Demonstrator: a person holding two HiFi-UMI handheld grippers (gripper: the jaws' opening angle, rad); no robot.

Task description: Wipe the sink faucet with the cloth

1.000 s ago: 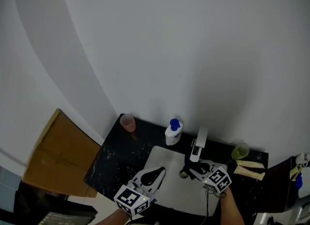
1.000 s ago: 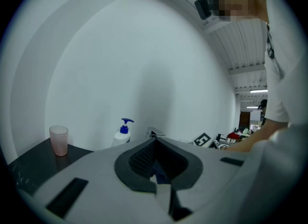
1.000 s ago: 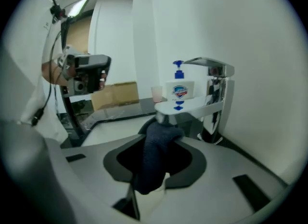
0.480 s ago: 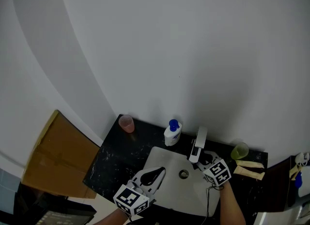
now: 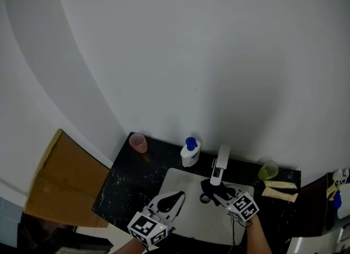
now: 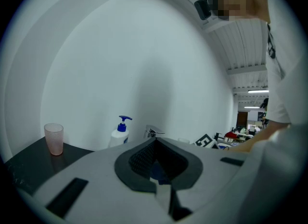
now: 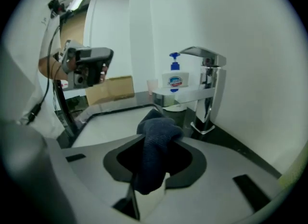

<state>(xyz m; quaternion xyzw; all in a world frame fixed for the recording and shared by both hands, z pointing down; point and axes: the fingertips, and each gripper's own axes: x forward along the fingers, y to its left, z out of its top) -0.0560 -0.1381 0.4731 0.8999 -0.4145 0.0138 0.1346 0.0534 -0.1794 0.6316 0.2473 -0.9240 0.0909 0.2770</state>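
My right gripper (image 5: 212, 187) is shut on a dark blue cloth (image 7: 153, 156), which bunches out past the fingertips. It hovers over the white sink (image 5: 183, 217), just in front of the chrome faucet (image 5: 220, 164) and below its spout. In the right gripper view the cloth's end sits close under the flat spout (image 7: 185, 95), and contact is unclear. The faucet's upright body (image 7: 212, 90) stands to the right of it. My left gripper (image 5: 180, 195) rests at the sink's near left, shut and holding nothing, well away from the faucet (image 6: 155, 132).
A soap bottle with a blue pump (image 5: 190, 152) stands left of the faucet, and a pink cup (image 5: 138, 142) sits on the black counter's far left corner. A green cup (image 5: 268, 170) and beige pieces (image 5: 280, 188) lie right. A cardboard box (image 5: 60, 184) stands left of the counter.
The right gripper with the cloth moved up beside the faucet's body, then came back down in front of the spout. The left gripper stayed put.
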